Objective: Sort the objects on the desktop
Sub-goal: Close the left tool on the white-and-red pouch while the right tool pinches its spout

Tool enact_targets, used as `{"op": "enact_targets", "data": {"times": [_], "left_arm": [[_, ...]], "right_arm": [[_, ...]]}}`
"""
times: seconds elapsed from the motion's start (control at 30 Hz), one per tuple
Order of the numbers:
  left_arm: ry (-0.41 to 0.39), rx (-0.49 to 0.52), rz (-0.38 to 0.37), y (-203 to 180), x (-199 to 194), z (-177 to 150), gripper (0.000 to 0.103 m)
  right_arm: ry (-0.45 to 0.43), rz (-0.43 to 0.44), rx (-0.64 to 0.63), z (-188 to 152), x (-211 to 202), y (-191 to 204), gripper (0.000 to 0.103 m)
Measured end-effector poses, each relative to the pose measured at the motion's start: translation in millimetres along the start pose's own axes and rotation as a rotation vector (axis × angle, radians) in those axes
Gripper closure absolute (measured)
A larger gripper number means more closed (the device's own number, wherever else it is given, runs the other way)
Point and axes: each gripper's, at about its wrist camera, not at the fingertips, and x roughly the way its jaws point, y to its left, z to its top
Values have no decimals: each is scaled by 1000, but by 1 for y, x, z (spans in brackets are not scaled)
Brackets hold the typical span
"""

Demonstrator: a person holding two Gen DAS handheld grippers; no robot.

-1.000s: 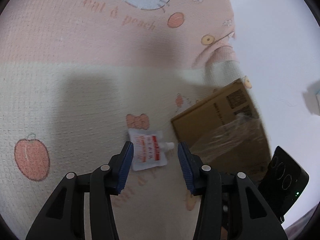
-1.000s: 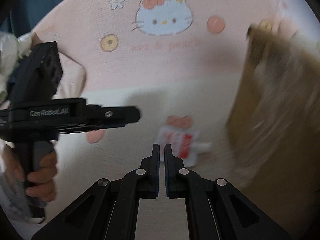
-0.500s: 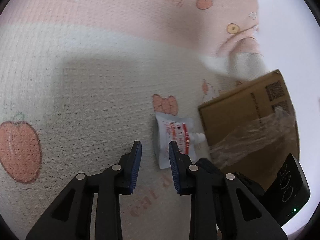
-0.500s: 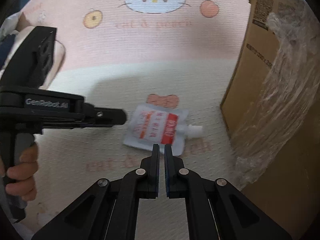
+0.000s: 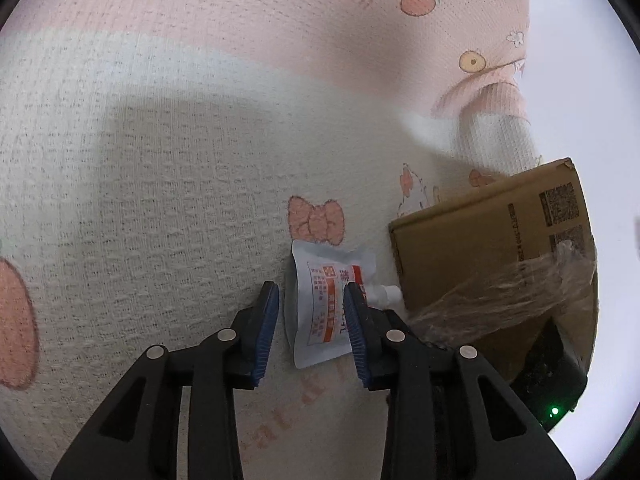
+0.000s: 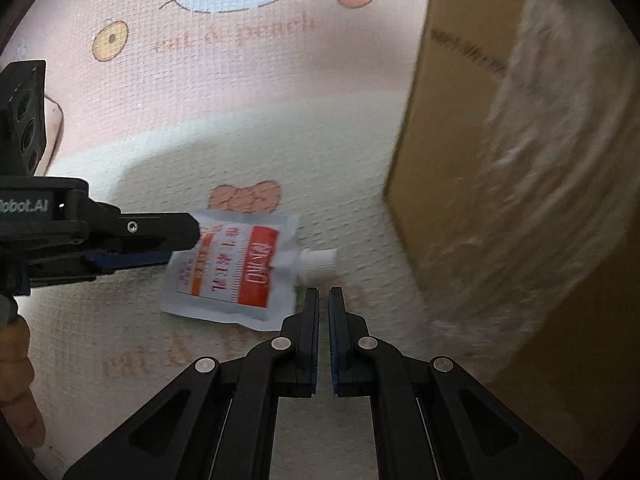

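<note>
A white spouted pouch [image 5: 320,300] with red and orange print lies flat on the patterned cloth; it also shows in the right wrist view [image 6: 232,268]. My left gripper [image 5: 310,296] is open, its fingers straddling the pouch's left half just above it. In the right wrist view the left gripper [image 6: 176,244] reaches in from the left over the pouch. My right gripper [image 6: 324,296] is shut and empty, just in front of the pouch's spout [image 6: 318,258].
A cardboard box [image 5: 492,248] with crinkled plastic film stands right of the pouch, also in the right wrist view [image 6: 520,160]. The pink and cream cartoon cloth [image 5: 160,200] covers the surface. A black device [image 5: 560,392] with a green light sits beside the box.
The left gripper moved right over the pouch and opened wider, now straddling it. The right gripper shifted right, toward the spout and box, staying shut.
</note>
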Motion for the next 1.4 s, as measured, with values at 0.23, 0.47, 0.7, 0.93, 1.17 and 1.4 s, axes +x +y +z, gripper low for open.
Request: {"op": "enact_targets", "data": {"times": [0.23,0.47,0.7,0.93,1.17,1.4], "left_arm": [[-1,52,70,-4,-14,-9,68],[42,57,121,9,-40,-29,68],[37,50,175,20,-67,-50,68],[5,50,140,20,-74,-46,60],[4,33,122,19,-65,-34,57],[31,-28,71,27,-50,-27,57]], "right_arm": [[15,105,-4,-4,-2,8,102],[48,265,-13,-26,-12,21,102],[116,448,139,-44,-14,7,101],[22,400,175,-55,-40,-6,39],[-13,360,73,-28,-29,17,39],[-1,295,26,-16,-29,13,39]]}}
